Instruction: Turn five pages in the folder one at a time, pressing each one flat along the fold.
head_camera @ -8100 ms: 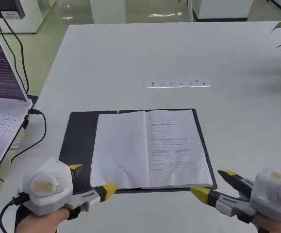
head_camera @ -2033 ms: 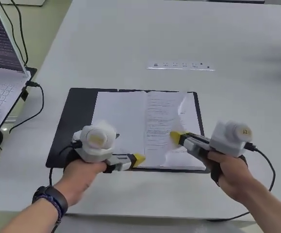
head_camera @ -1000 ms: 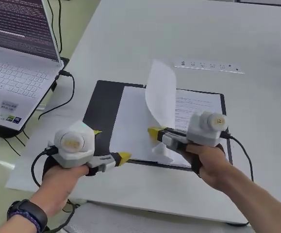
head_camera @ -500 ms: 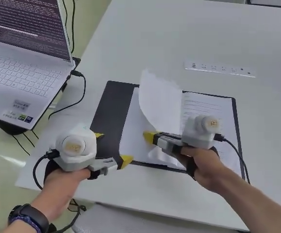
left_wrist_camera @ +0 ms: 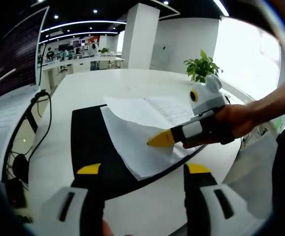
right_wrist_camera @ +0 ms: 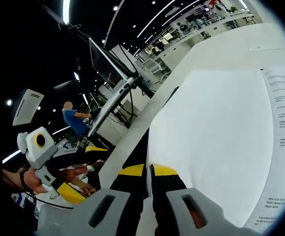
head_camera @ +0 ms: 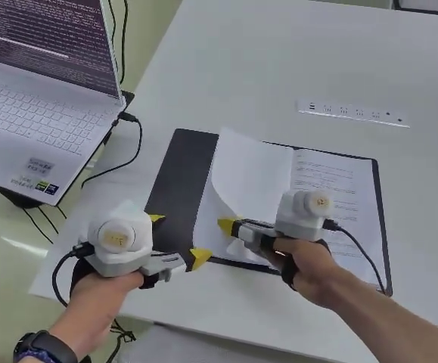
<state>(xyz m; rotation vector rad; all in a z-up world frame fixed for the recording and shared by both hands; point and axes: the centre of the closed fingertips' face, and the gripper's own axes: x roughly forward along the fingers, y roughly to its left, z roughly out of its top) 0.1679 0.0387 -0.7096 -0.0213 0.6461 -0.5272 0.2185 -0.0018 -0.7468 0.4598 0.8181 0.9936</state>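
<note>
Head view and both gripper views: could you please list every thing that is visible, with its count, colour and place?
table: one, white, under everything
folder: one, black, open on the table
lifted page: one, white, curving over the folder's left side
printed page: one, white with black text, flat on the folder's right side
laptop: one, white, open, left of the folder
cable: one, black, between laptop and folder
socket strip: one, white, beyond the folder
plant: one, green, far beyond the folder
left gripper: one, white with yellow tips, open, at the folder's near left corner
right gripper: one, white with yellow tips, shut on the lifted page's near edge
left hand, right hand: two, each holding its gripper
</note>
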